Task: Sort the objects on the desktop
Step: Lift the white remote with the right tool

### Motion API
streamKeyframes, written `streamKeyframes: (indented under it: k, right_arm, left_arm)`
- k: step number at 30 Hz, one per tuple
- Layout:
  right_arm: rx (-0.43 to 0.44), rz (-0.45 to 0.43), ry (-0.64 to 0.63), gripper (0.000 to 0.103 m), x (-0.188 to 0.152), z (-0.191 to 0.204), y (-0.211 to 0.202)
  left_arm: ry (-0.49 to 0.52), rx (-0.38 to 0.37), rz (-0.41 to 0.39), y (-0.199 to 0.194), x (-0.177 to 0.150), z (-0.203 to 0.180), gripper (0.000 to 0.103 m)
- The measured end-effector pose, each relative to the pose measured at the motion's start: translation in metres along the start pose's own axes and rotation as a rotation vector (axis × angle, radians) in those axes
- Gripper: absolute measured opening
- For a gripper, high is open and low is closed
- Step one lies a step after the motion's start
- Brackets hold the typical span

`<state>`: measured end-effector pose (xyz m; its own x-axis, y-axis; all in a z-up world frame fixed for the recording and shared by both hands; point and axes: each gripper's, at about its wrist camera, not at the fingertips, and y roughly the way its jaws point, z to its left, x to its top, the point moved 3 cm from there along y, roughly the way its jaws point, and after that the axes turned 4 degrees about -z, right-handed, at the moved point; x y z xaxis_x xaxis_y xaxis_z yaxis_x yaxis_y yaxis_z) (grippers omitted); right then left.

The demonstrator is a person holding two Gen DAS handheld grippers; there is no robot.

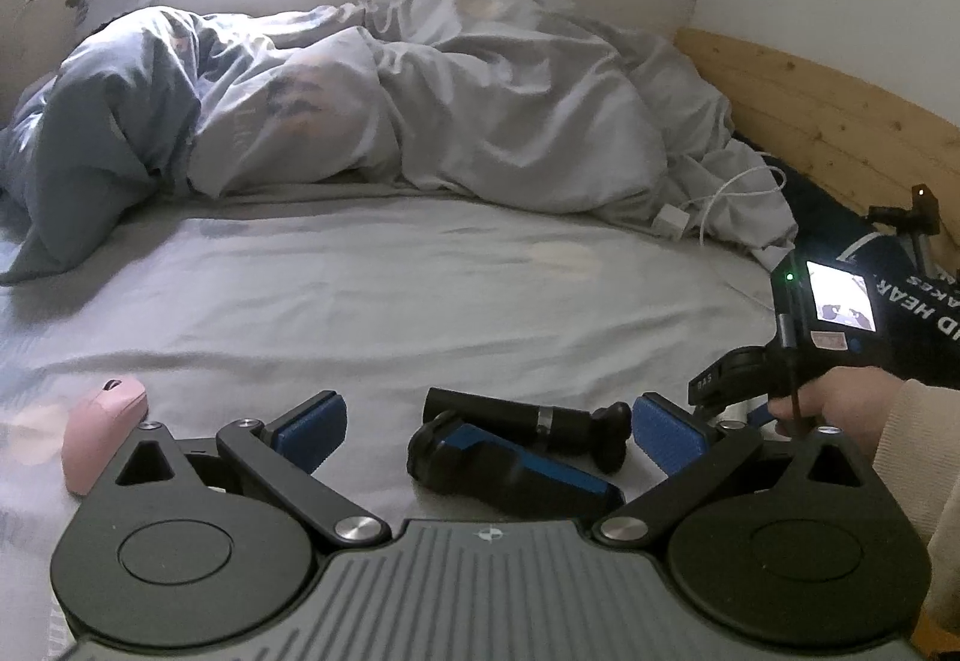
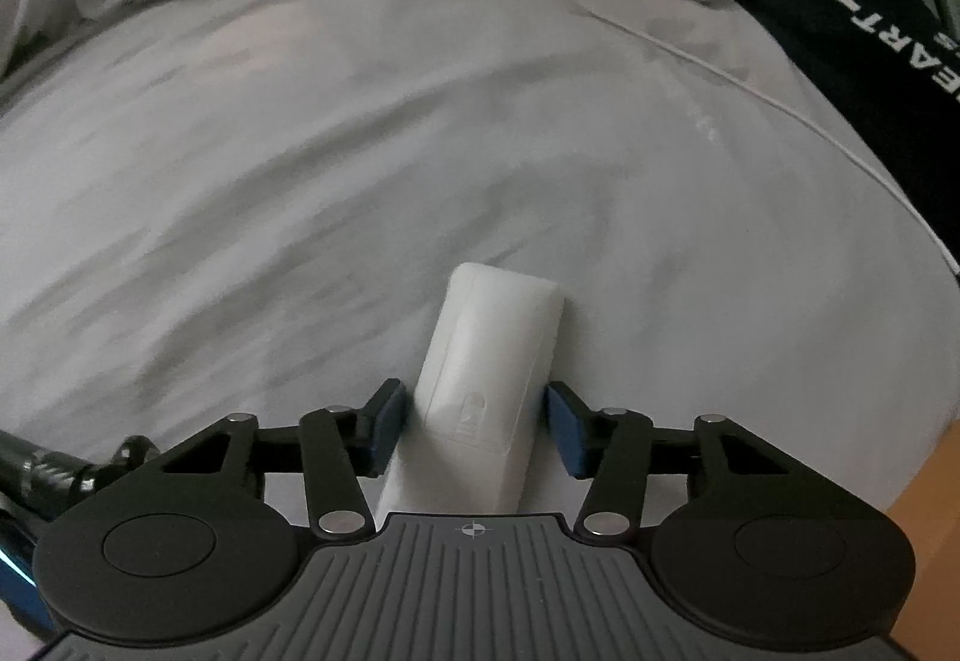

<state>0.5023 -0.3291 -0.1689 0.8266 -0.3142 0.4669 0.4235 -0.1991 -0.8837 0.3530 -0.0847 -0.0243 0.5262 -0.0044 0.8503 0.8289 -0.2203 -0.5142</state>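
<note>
In the left wrist view my left gripper (image 1: pixel 489 424) is open, low over the grey bed sheet. Between its blue pads lie a black and blue shaver (image 1: pixel 510 466) and a black cylindrical device (image 1: pixel 540 421). A pink mouse (image 1: pixel 102 421) lies to the left of the left finger. In the right wrist view my right gripper (image 2: pixel 471 430) is open around a white rectangular remote-like object (image 2: pixel 486 379) lying on the sheet; the pads stand a little apart from its sides. The right gripper with its screen also shows in the left wrist view (image 1: pixel 780 349), held by a hand.
A crumpled grey duvet (image 1: pixel 390 91) fills the back of the bed. A white charger and cable (image 1: pixel 690 217) lie at its right edge. A wooden headboard (image 1: pixel 810 103) and a dark printed cloth (image 2: pixel 870 31) are on the right.
</note>
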Motion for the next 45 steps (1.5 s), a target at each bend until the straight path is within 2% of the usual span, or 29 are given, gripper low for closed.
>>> streamKeyframes:
  k: [6,13,26,36,39,40,43,45]
  right_arm:
    - [0.063,-0.021,-0.004,0.053,-0.005,-0.007,-0.008]
    - [0.156,-0.076,-0.013,0.051,-0.007,-0.015,-0.046]
    - [0.288,-0.266,-0.052,0.045,-0.001,-0.038,-0.167]
    - [0.405,-0.374,-0.129,0.043,-0.029,-0.055,-0.279]
    - [0.447,-0.402,-0.153,0.032,-0.043,-0.062,-0.315]
    - [0.459,-0.411,-0.16,0.025,-0.048,-0.064,-0.327]
    - [0.489,-0.412,-0.201,0.025,-0.064,-0.066,-0.35]
    - [0.477,-0.402,-0.234,0.024,-0.076,-0.065,-0.353]
  left_arm:
    - [-0.01,0.019,-0.003,-0.008,-0.002,0.007,0.103]
    - [-0.02,0.027,-0.019,-0.027,0.002,0.006,0.103]
    - [0.001,0.04,-0.108,-0.101,0.018,-0.012,0.103]
    - [0.001,0.048,-0.196,-0.168,0.032,-0.024,0.103]
    - [-0.005,0.046,-0.228,-0.19,0.035,-0.027,0.103]
    - [-0.009,0.044,-0.238,-0.198,0.036,-0.027,0.103]
    - [-0.02,0.042,-0.259,-0.217,0.034,-0.029,0.103]
    - [-0.022,0.043,-0.264,-0.226,0.031,-0.03,0.103]
